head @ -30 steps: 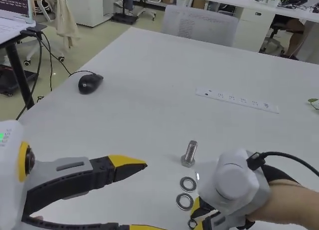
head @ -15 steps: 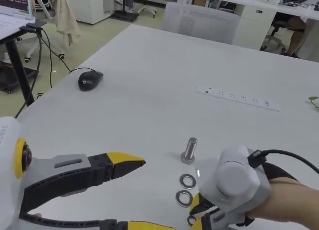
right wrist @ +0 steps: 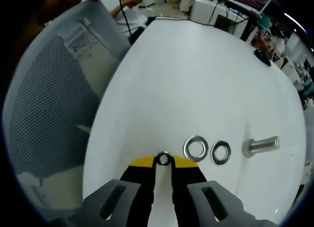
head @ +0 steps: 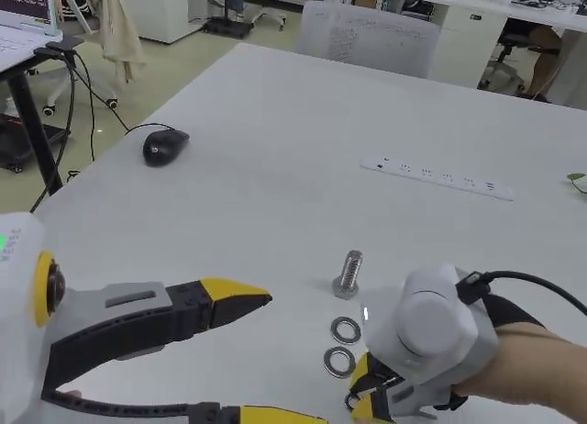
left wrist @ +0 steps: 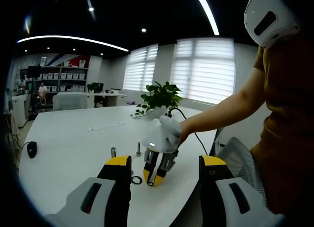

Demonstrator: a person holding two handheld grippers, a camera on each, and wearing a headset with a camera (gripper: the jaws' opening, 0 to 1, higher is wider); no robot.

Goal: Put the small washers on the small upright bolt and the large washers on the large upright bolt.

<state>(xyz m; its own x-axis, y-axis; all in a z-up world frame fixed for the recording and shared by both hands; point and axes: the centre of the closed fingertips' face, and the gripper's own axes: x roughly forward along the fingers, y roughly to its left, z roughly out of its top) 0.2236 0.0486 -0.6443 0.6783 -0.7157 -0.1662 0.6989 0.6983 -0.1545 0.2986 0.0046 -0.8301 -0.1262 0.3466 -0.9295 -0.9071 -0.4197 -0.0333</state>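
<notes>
The left gripper reaches in from the lower left of the head view with its jaws spread wide and nothing between them. In its own view the yellow tips stand far apart at the bottom of the frame. The right gripper sits at the lower right of the head view, tips down on the white tabletop. In the right gripper view the jaws are drawn close and pinch a small washer at their tips, low in the middle of the frame. Two large washers lie flat side by side just right of it. Further right stands the large bolt. In the head view the large washers lie one below the other, just left of the right gripper, with the large bolt upright just above them. The left gripper view shows the right gripper at centre, the large bolt to its left, and a thinner small bolt between them. A mouse lies at upper left, a power strip at upper right, and a chair at the top.
</notes>
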